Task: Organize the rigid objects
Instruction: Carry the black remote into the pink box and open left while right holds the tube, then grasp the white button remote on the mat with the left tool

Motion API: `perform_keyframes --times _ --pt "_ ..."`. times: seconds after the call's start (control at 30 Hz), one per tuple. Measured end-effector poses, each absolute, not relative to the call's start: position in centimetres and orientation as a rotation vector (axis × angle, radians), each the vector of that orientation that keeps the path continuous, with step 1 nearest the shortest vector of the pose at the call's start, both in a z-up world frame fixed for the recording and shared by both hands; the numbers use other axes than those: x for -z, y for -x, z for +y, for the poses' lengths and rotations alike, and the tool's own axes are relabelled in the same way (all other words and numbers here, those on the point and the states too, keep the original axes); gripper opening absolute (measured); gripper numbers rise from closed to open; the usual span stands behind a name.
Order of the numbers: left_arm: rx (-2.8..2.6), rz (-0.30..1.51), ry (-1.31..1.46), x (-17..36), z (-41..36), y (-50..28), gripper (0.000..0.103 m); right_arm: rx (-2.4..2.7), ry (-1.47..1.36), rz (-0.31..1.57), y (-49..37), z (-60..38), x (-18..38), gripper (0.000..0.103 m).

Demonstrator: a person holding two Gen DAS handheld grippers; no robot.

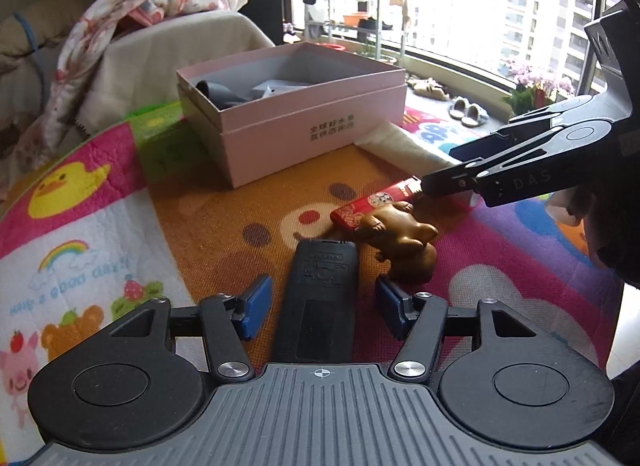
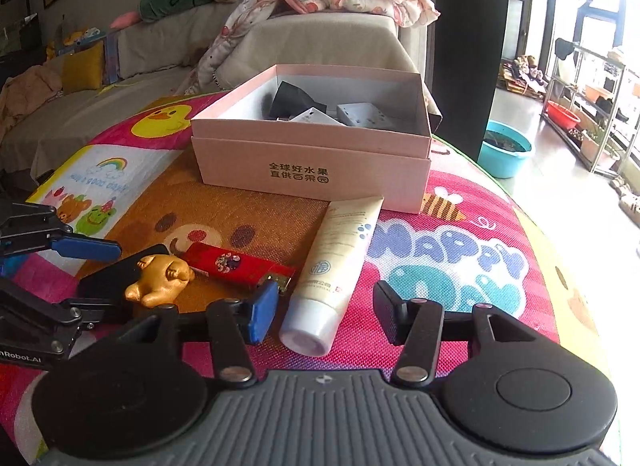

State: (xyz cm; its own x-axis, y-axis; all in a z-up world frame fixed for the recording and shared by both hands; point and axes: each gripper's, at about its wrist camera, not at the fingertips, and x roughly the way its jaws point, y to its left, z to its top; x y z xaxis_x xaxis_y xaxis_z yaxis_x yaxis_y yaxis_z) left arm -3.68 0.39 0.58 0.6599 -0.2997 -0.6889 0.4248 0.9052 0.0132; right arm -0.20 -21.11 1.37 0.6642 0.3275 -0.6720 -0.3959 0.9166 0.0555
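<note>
The left gripper (image 1: 320, 306) stands open around the black remote (image 1: 318, 298), which lies flat on the play mat (image 1: 92, 250) between the blue pads (image 1: 256, 302) with a gap showing on both sides — nothing is pinched yet. The right gripper (image 2: 324, 314) is open too, its fingers either side of the capped end of the cream tube (image 2: 332, 266), which lies on the mat with its far end just short of the pink box (image 2: 316, 161); the pads do not look to be pressing on it. The box is open and already holds a few dark and grey things. The risks come mostly from crowding. The wooden figurine (image 1: 400, 242) sits touching, or nearly touching, the remote's right edge, right by the left gripper's right pad, so a closing squeeze may catch it or knock it over, and the red lighter (image 1: 376, 201) just behind it could get shoved along. The remote is flat and slick-looking; a grip low on its near end may let it tip or slide out when lifted. The tube is round and soft — pinched near the cap it may roll or droop. Both grippers work close together, so moving to the box at once could make them collide.
</note>
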Motion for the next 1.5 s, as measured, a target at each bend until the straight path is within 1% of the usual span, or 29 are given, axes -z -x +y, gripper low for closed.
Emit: perform_keyframes --times 0.13,0.17,0.2,0.23,0.27,0.3,0.43,0.53,0.57,0.6,0.63,0.83,0.93,0.97,1.07,1.17,1.27,1.33,1.37,1.43,1.47,1.5 --pt "0.429 0.719 -0.179 -0.3 0.3 3.6 0.061 -0.422 0.095 0.759 -0.7 -20.3 -0.9 0.05" --pt "0.438 0.716 -0.173 -0.3 0.4 3.8 0.055 -0.421 0.111 0.763 -0.7 -20.0 -0.7 0.046" --pt "0.44 0.712 -0.17 -0.3 0.4 4.0 0.047 -0.418 0.132 0.753 -0.4 -19.9 -0.7 0.041" --pt "0.443 0.705 -0.182 -0.4 0.3 4.3 0.043 -0.423 0.157 0.749 -0.2 -19.8 -0.7 0.038" --pt "0.455 0.704 -0.195 -0.4 0.2 4.5 0.043 -0.43 0.171 0.75 0.1 -19.8 -0.9 0.032" --pt "0.466 0.7 -0.203 -0.4 0.2 4.8 0.043 -0.434 0.185 0.757 0.5 -19.9 -1.1 0.03" --pt "0.481 0.673 -0.232 -1.0 0.2 6.1 0.043 -0.468 0.19 0.762 2.4 -21.0 -2.1 0.029" --pt "0.483 0.635 -0.193 -2.7 0.9 5.9 0.043 -0.482 0.172 0.726 3.3 -21.9 -3.9 0.029" --pt "0.485 0.616 -0.176 -3.6 1.2 5.6 0.034 -0.483 0.156 0.704 3.4 -22.2 -4.9 0.029" --pt "0.489 0.595 -0.162 -4.6 1.4 5.1 0.001 -0.484 0.138 0.679 3.3 -22.5 -5.9 0.029" --pt "0.481 0.568 -0.159 -5.7 1.5 4.5 0.008 -0.483 0.119 0.653 2.9 -22.7 -7.0 0.029" --pt "0.433 0.395 -0.146 -12.5 1.9 0.0 0.008 -0.429 0.047 0.488 -1.4 -22.7 -13.3 0.029" --pt "0.452 0.417 -0.09 -13.3 2.6 -1.0 0.009 -0.415 0.015 0.487 -3.6 -22.4 -14.6 0.029" --pt "0.458 0.431 -0.084 -13.0 2.8 -0.8 0.011 -0.41 0.011 0.494 -4.0 -22.3 -14.5 0.029" --pt "0.477 0.506 -0.129 -10.1 3.3 0.8 0.014 -0.392 0.04 0.526 -3.5 -22.2 -12.8 0.029" --pt "0.463 0.643 -0.198 -5.7 3.6 2.1 0.014 -0.373 0.104 0.593 -2.0 -21.9 -9.1 0.029" --pt "0.435 0.731 -0.27 -2.4 3.8 3.2 0.014 -0.342 0.145 0.667 -0.4 -21.8 -5.2 0.029" --pt "0.425 0.748 -0.295 -1.3 4.0 3.7 0.015 -0.339 0.128 0.714 0.5 -22.0 -3.2 0.029" --pt "0.431 0.726 -0.307 -1.2 4.0 4.1 0.016 -0.345 0.11 0.735 0.9 -22.1 -2.4 0.029" --pt "0.432 0.737 -0.308 -1.4 3.9 4.0 0.017 -0.365 0.078 0.767 1.3 -22.2 -1.4 0.029" --pt "0.44 0.747 -0.296 -1.4 3.8 4.0 0.019 -0.38 0.061 0.778 1.5 -22.2 -0.9 0.029" --pt "0.454 0.754 -0.289 -1.5 3.6 3.8 0.025 -0.383 0.052 0.761 1.9 -22.2 -0.6 0.033"
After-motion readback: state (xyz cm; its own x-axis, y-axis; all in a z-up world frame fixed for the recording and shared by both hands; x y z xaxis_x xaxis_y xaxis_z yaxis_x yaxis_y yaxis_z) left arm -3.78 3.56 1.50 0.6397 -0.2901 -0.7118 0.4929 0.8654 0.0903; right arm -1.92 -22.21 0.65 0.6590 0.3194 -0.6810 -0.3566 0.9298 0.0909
